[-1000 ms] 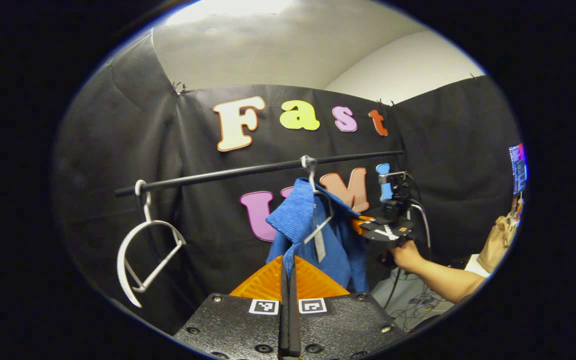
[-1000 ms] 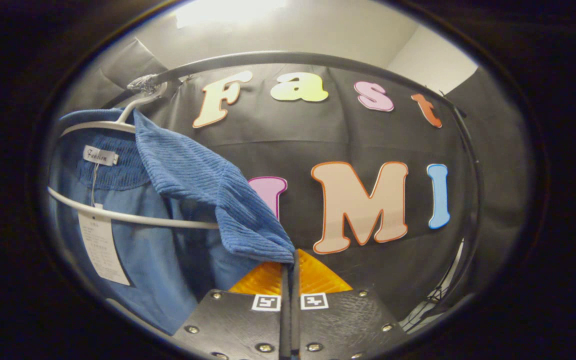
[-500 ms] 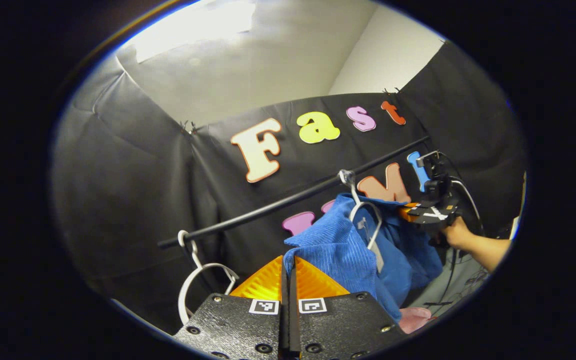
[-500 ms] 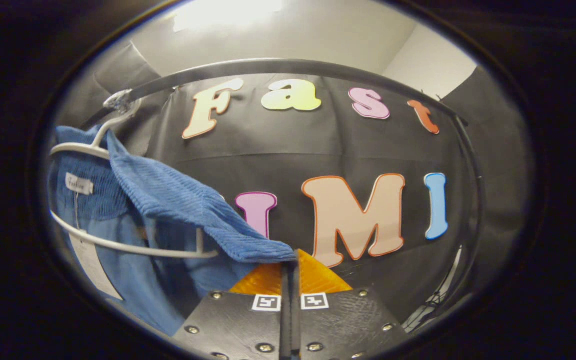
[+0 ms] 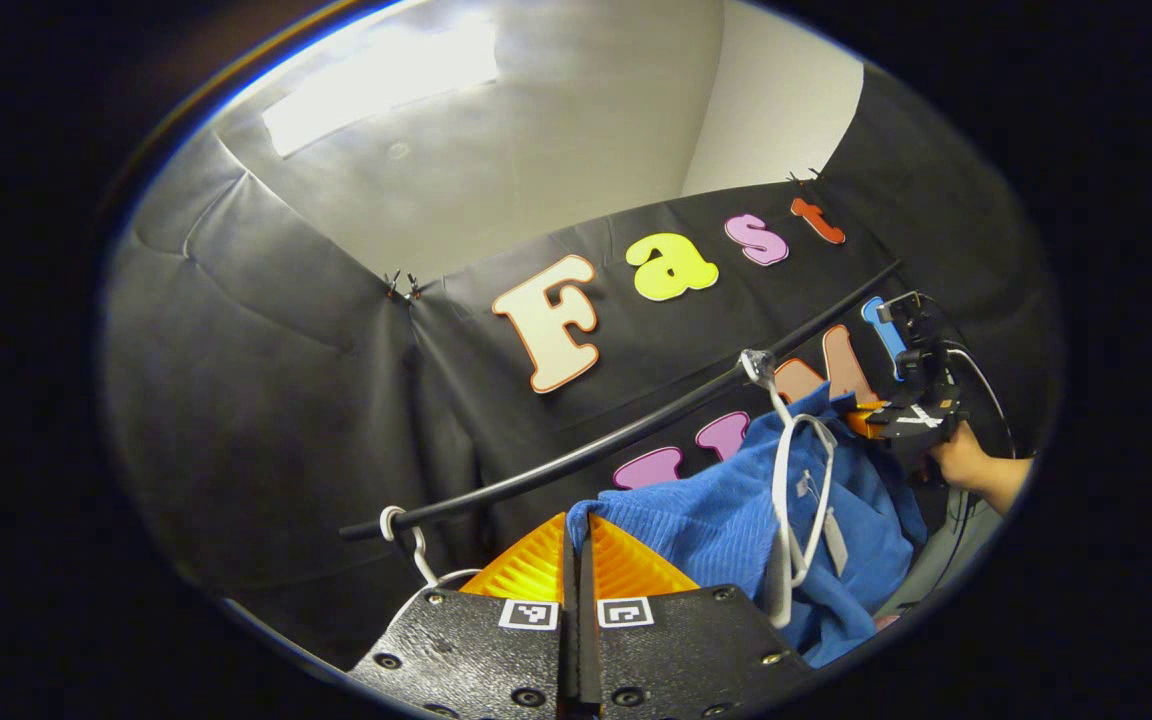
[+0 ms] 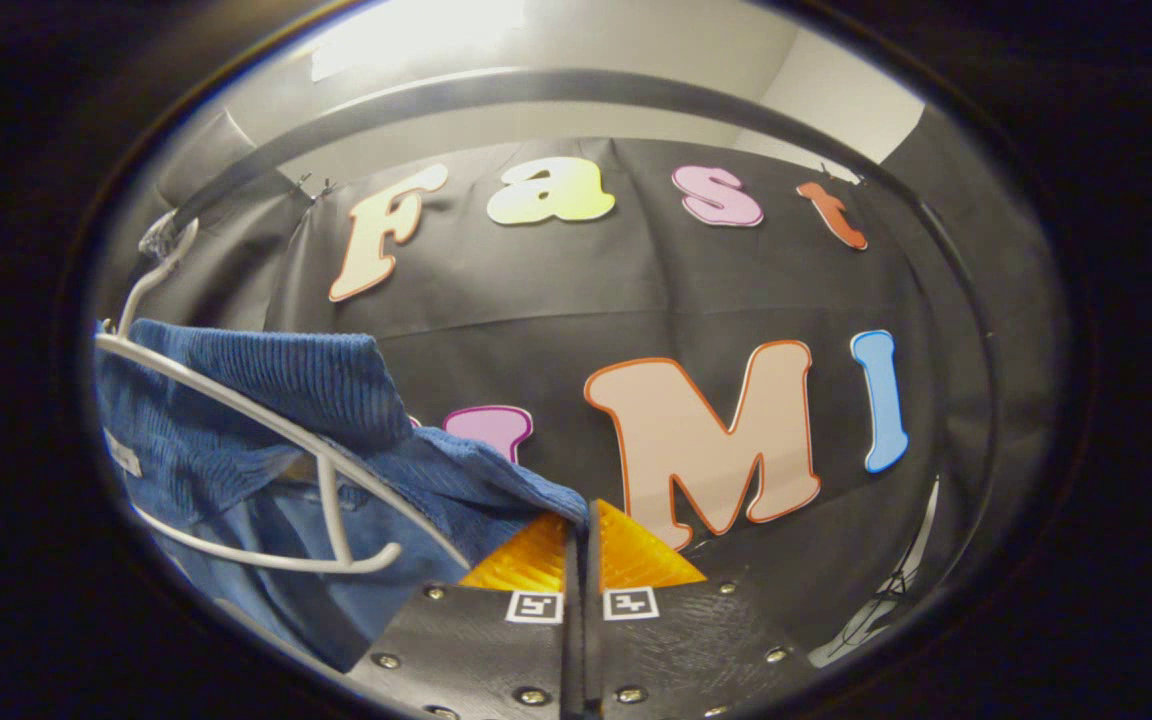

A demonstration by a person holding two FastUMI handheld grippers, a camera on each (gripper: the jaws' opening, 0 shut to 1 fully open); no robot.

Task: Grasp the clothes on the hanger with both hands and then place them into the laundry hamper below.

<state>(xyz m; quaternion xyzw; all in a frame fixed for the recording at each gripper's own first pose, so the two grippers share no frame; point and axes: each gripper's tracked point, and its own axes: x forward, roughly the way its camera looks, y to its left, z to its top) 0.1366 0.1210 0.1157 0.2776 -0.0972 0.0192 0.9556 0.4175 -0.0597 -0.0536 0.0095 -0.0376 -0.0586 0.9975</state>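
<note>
Pinching the garment (image 5: 726,520) at each end, both grippers (image 5: 578,520) (image 6: 581,512) draw it off the hanger (image 6: 266,440); its fabric may snag there, hooked to the rail (image 5: 586,450)

Your second hanger (image 5: 414,545) is cut off behind your left fingers (image 5: 536,560). The garment (image 6: 266,440) runs past the right gripper view's lower edge, and its tag (image 6: 123,453) is too small to read.

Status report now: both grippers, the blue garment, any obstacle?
Left gripper and right gripper shut on blue garment. White hanger inside it, hooked on rail.
</note>
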